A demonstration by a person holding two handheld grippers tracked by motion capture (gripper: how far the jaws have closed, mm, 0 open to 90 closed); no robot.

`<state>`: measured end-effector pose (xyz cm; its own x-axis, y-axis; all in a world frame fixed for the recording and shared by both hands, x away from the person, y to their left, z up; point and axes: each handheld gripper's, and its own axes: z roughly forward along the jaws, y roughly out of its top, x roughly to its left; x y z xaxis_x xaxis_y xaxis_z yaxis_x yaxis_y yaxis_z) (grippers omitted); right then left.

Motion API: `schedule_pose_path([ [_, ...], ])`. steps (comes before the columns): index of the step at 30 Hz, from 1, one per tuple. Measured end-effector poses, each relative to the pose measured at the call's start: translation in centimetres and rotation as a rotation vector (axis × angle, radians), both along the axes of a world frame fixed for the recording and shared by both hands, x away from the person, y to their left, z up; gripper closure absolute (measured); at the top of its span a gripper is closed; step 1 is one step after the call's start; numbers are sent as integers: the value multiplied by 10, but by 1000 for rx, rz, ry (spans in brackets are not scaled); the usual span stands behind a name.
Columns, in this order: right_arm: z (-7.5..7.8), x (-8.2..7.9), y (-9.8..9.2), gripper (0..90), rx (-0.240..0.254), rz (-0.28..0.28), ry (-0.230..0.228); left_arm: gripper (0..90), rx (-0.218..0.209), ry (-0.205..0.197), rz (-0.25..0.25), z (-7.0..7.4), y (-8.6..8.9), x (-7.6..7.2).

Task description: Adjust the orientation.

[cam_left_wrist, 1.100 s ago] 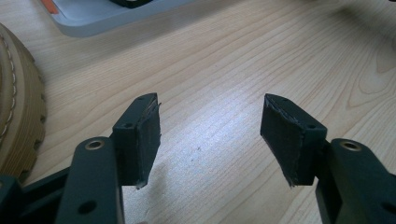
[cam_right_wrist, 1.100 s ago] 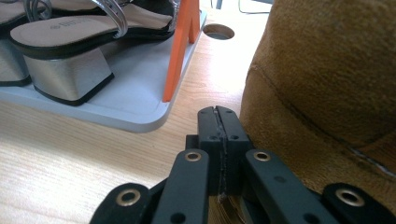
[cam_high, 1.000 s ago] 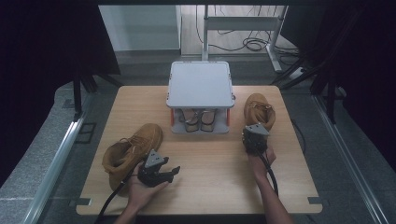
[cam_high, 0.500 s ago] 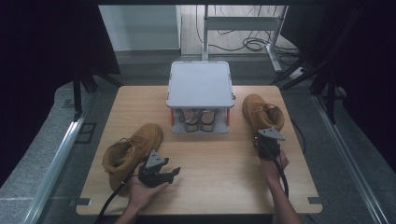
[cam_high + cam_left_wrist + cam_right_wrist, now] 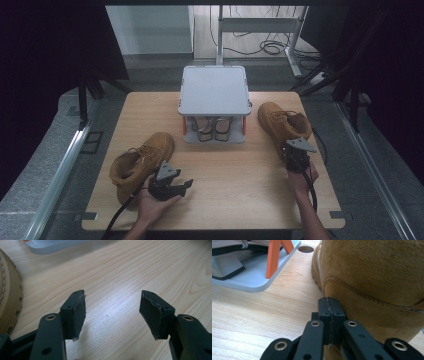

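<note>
Tan suede covers both boots on the wooden table (image 5: 235, 185), and places are given here from the grey shoe rack (image 5: 215, 91) that stands at the middle of the table's far edge. One boot (image 5: 283, 123) is seen just to the right of the rack, with its toe toward the rack's front corner and its heel toward the person. The right gripper (image 5: 295, 156) is held at that heel; in the right gripper view its fingers (image 5: 329, 312) are pressed flat together with nothing between them, and their tips lie against or just short of the boot's (image 5: 372, 282) heel; which of the two cannot be told. In the same view the rack's grey base (image 5: 254, 277) and an orange post (image 5: 273, 257) are seen to the left of the boot. The other boot (image 5: 140, 162) is seen to the left of the rack and nearer the person, lying well apart from it. The left gripper (image 5: 170, 184) is held beside that boot on the side toward the person, in front of the rack. In the left gripper view its fingers (image 5: 77, 312) are spread wide apart over bare wood, and the boot's ribbed sole (image 5: 10, 297) is seen at the left edge. A pair of shoes (image 5: 214, 126) is kept on the rack's lower shelf.
</note>
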<state>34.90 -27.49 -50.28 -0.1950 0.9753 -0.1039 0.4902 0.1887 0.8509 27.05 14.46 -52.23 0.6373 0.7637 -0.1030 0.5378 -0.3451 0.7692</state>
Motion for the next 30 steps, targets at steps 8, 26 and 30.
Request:
schedule_pose_path([
  [8,1,1,-7,899,3,-8,5,380,1,1,1,0,1,0],
  [26,51,-16,-6,762,21,171,-63,379,5,-2,-1,-1,2,-1],
  [30,71,-12,-13,657,-11,203,-58,379,2,-1,-1,-1,3,0],
])
